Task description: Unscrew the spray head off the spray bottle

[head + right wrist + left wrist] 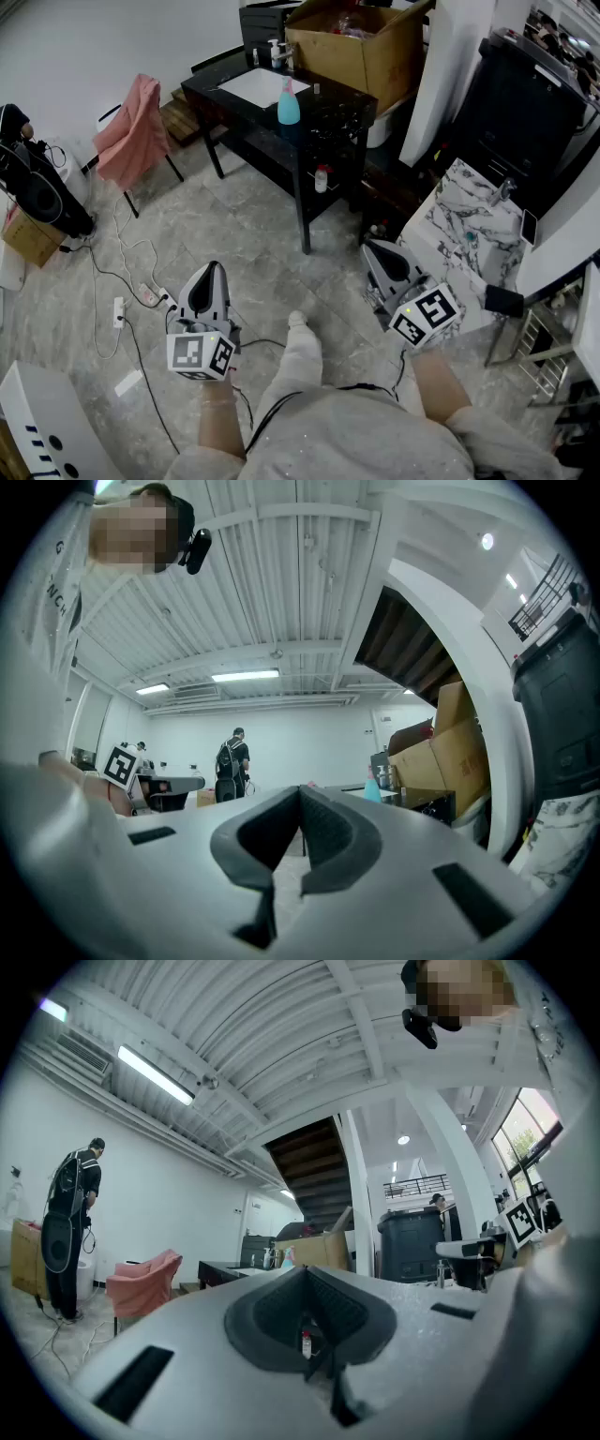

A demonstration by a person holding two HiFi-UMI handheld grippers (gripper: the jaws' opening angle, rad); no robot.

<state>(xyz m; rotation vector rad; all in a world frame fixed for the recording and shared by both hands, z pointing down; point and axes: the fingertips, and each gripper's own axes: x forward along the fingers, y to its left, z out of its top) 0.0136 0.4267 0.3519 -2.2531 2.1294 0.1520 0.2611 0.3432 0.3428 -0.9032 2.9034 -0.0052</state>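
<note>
While left gripper (208, 279) and right gripper (379, 255) hang well apart from the black worktop (208, 86), jaws closed and empty, the blue plastic spray bottle (288, 105) stands untouched. Next, likely: approach, open, grasp.

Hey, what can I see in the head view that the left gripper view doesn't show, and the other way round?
Only the head view shows the power strip lying on the floor and the person's own leg below the camera. Only the left gripper view shows the ceiling strip light and the dark staircase. Both show the black table, the blue spray bottle on it, the cardboard box behind, and the pink chair.
</note>
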